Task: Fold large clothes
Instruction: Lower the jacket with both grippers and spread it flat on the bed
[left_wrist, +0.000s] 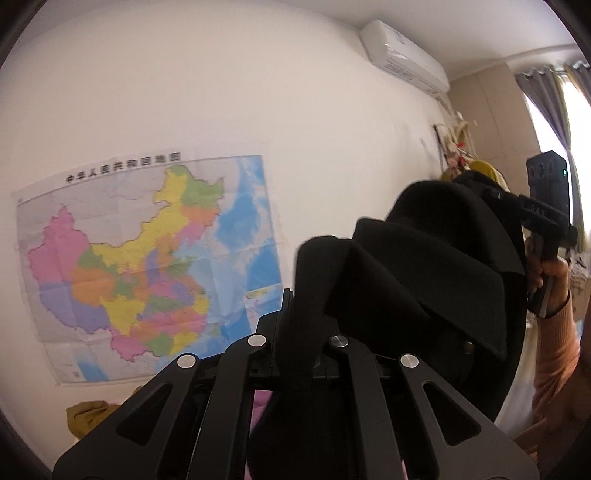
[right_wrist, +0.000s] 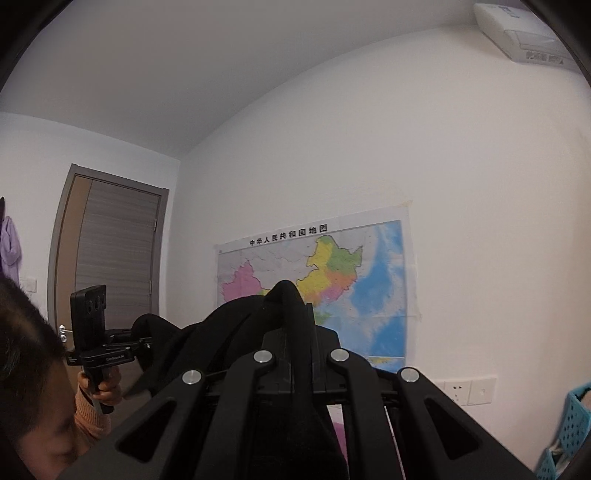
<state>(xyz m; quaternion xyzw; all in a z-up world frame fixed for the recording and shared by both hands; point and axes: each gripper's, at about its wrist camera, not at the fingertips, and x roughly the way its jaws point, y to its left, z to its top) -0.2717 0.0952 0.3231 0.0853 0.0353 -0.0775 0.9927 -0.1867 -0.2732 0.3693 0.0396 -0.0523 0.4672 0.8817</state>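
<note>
A large black coat hangs in the air between both grippers, raised high in front of the wall. My left gripper is shut on a fold of the coat, and the cloth bulges up over its fingers. My right gripper is shut on another part of the black coat. In the left wrist view the right gripper's body shows at the right, held in a hand. In the right wrist view the left gripper's body shows at the lower left.
A coloured wall map hangs on the white wall. An air conditioner is high up, a curtained window at the right. A brown door is at the left, a blue basket at the lower right. A yellow garment lies below.
</note>
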